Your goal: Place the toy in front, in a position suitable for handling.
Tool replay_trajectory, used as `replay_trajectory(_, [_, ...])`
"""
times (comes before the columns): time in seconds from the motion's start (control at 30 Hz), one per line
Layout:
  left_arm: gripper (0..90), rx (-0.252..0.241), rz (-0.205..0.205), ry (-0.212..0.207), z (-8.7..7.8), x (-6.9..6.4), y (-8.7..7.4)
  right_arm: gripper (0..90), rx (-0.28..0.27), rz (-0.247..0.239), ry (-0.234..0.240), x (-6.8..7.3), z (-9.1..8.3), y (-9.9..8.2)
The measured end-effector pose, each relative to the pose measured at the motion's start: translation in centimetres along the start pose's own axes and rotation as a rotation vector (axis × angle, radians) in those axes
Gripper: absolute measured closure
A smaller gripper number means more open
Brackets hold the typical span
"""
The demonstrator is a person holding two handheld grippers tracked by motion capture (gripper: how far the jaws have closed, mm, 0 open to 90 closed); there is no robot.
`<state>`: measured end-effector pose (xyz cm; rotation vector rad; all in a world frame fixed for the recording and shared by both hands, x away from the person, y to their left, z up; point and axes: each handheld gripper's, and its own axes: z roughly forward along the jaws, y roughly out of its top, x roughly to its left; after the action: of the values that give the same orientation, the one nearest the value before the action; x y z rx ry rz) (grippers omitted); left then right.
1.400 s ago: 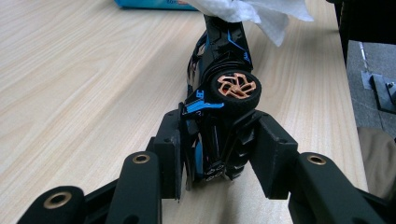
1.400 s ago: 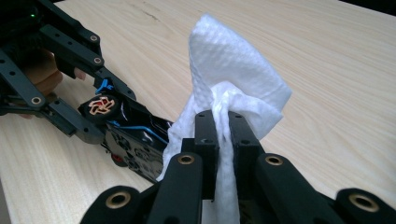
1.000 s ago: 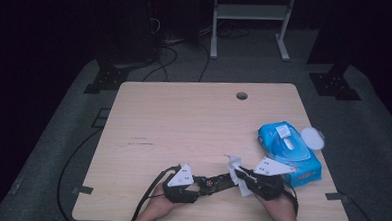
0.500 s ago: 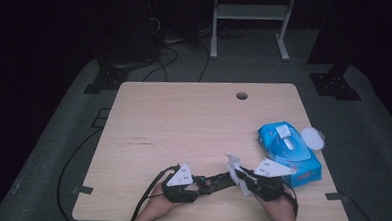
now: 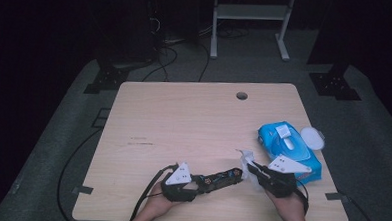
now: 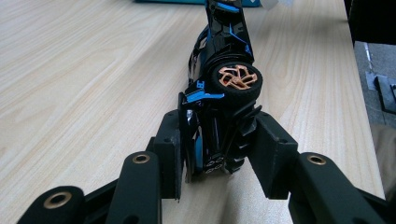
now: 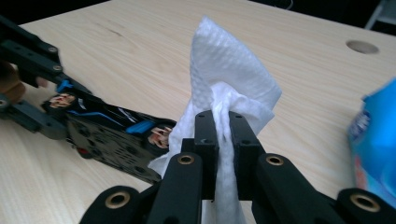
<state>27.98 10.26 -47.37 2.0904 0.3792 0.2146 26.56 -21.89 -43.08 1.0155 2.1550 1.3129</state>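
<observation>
Near the front edge of the table (image 5: 183,120), toy car (image 6: 219,93) tipped on its side, pinched at one end by the left gripper (image 6: 217,154). Wet wipe (image 7: 224,93) clamped tight in the right gripper (image 7: 223,140), touching the car's other end. Blue wipe pack (image 5: 290,144) just beside, lid flipped open. Wipe already pulled and brought to the car; wiping probably only begun, most of the body left.

From above, even light falls on my table (image 5: 183,120) while the room around it sinks into black; my close views are bright, with the blue pack (image 7: 373,140) blurred.
</observation>
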Motion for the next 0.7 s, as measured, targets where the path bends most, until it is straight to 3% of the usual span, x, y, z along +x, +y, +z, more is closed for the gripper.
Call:
replay_trajectory(0.13, [58.3, 0.007, 0.004, 0.004, 0.0, 0.0, 0.0, 83.7, 0.034, 0.001, 0.032, 0.3, 0.7, -0.6])
replay_trajectory(0.17, [58.3, 0.008, 0.005, 0.008, 0.1, 0.0, 0.0, 83.7, 0.021, -0.028, 0.024, 1.0, 1.0, -0.6])
replay_trajectory(0.27, [58.4, 0.0, -0.004, 0.007, 0.1, 0.1, -0.1, 83.5, -0.007, -0.047, 0.085, 1.8, 1.2, -0.1])
replay_trajectory(0.37, [58.4, 0.003, -0.003, 0.007, 0.0, 0.0, -0.1, 83.6, 0.01, -0.068, 0.069, 1.8, 1.5, -0.2])
replay_trajectory(0.5, [58.4, 0.002, -0.002, 0.008, 0.1, 0.1, -0.1, 83.5, 0.03, -0.023, 0.042, 0.7, 1.3, -0.4])
replay_trajectory(0.7, [58.4, 0.003, -0.006, 0.008, 0.1, 0.1, 0.0, 83.5, 0.003, -0.067, 0.094, 2.0, 1.8, 0.3])
